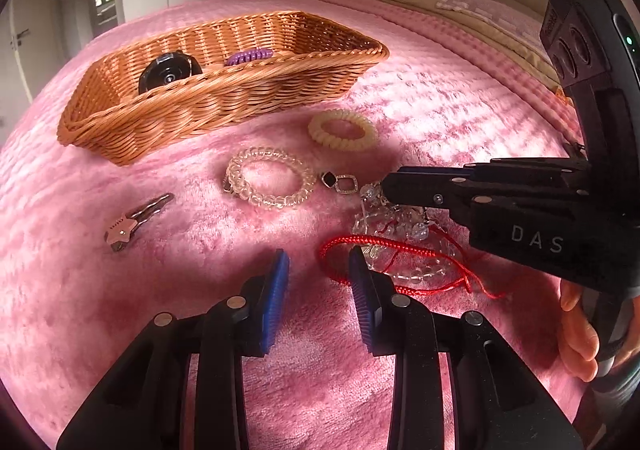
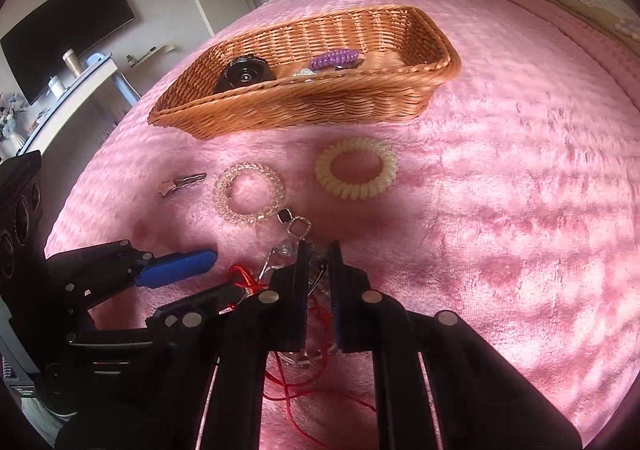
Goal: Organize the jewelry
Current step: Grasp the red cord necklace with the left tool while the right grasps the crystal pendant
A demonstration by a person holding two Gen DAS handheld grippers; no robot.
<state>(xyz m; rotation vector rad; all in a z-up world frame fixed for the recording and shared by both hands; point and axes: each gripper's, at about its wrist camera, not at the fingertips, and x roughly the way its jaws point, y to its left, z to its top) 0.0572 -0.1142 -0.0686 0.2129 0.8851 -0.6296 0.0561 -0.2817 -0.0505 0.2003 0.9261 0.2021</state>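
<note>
Tangling together on the pink bedspread [image 1: 180, 290] are a clear bead bracelet [image 1: 392, 218] and a red cord bracelet [image 1: 404, 250]; the glassy beads catch the light, and thin red strands trail loosely from the braided cord. The white letters "D A S" stand on the black body of the right gripper [image 1: 384, 186], the only writing that can be read.

The right gripper's narrow tip lies right on the bead pile. In its own wrist view its two pads stand close together with bead strands and red thread between them [image 2: 318, 262], so it appears clamped on the bead bracelet, though the pads' contact itself is partly hidden. The left gripper [image 1: 318, 262] hangs just above the blanket with its blue-padded jaws apart; its right-hand pad [image 1: 360, 282] sits at the edge of the red cord loop, while nothing lies between the pads.

Just beyond the pile lies a small square-linked earring [image 1: 338, 181] with a dark stone, touching a clear spiral hair tie [image 1: 268, 176]. A cream spiral hair tie [image 1: 343, 129] lies farther on, and a hair clip [image 1: 134, 222] with a pink star end lies well apart on the other side. Behind them all stands a woven wicker basket [image 1: 168, 118], holding a black round object [image 1: 170, 72] and a purple spiral hair tie [image 1: 248, 56].
</note>
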